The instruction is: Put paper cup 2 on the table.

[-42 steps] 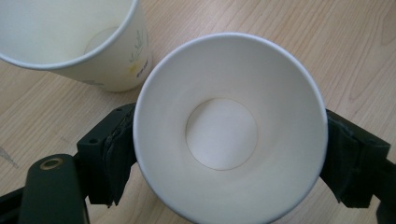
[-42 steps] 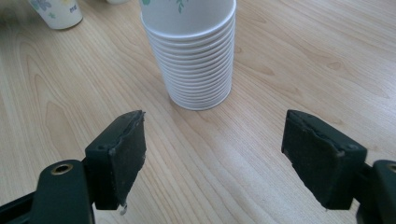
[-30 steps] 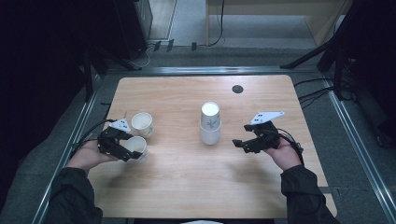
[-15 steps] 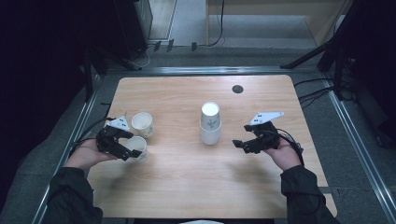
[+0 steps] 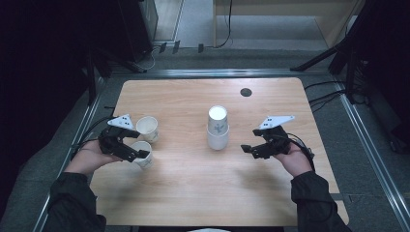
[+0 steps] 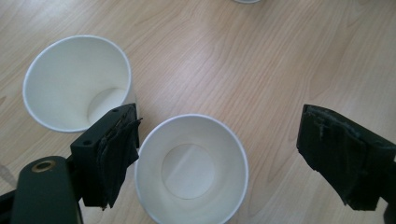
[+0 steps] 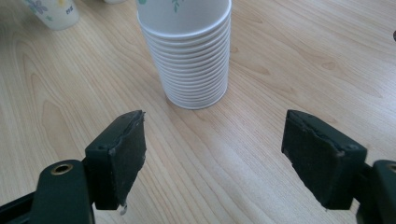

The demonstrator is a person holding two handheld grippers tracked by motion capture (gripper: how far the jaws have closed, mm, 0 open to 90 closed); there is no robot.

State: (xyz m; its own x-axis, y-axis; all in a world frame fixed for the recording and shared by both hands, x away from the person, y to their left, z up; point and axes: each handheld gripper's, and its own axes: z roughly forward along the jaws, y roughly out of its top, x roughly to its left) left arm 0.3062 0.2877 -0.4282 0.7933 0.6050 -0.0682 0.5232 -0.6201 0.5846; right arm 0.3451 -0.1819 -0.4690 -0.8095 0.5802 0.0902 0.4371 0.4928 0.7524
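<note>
In the left gripper view, the near paper cup [image 6: 191,170] stands upright and mouth-up at the lower centre of the frame, between the left tool's [image 6: 233,154] jaws; these have just been opening and are released, with a clear gap on the right side. A second cup [image 6: 77,84] stands just beside it, at upper left behind the left jaw. The right tool [image 7: 215,154] is also released and empty, and the stack of cups [image 7: 191,56] stands straight ahead of it on the desk [image 7: 280,70], so that hand is the nearer one to the stack.

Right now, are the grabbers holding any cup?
No. The left gripper is open around the near cup, pads off it. The right gripper is open and empty.
</note>
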